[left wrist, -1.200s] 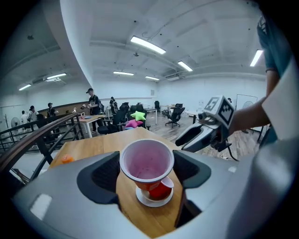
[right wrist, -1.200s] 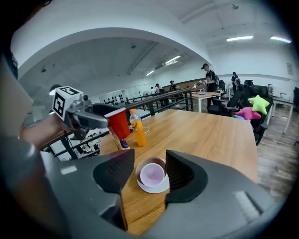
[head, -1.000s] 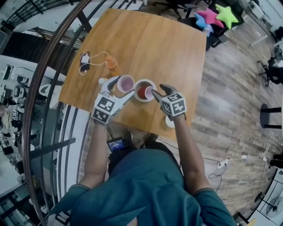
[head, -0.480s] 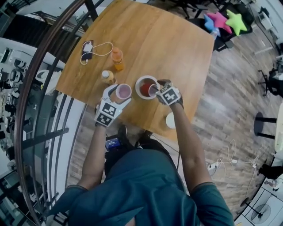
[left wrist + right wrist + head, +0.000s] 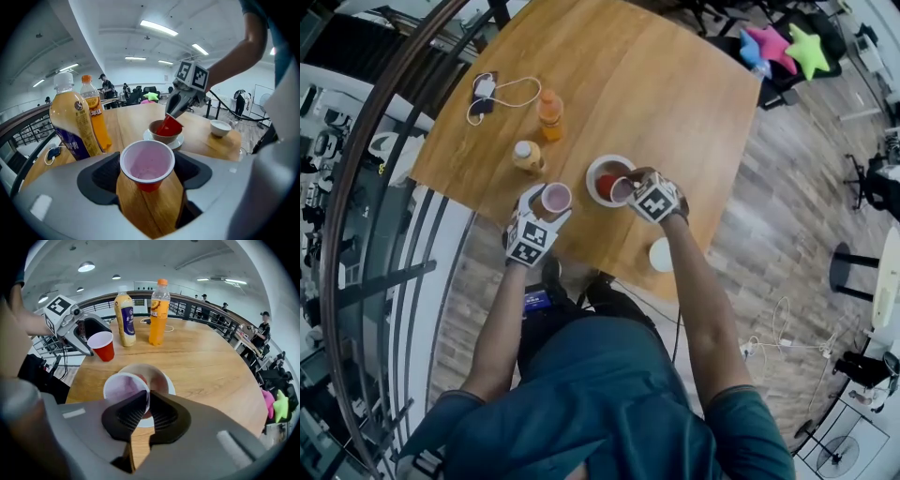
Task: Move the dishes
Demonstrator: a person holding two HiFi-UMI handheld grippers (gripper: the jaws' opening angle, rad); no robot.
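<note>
Milky-yellow bottle point(image 5: 70, 124) upright, just ahead-left of the left jaws, orange bottle point(image 5: 95, 119) tucked right behind it. White cable point(image 5: 514, 88) lies beyond both. Star cushions point(image 5: 787, 45) far ahead.

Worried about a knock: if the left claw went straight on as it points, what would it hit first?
Probably the bowl on its saucer, just beyond the cup the left claw holds; depth is unclear.

A wooden surface point(image 5: 675, 84) stands on plank floor point(image 5: 787, 187) beside a curved dark railing point(image 5: 183, 296); pink and green star cushions point(image 5: 769, 42) lie beyond, strip lights point(image 5: 159, 28) glow overhead.
</note>
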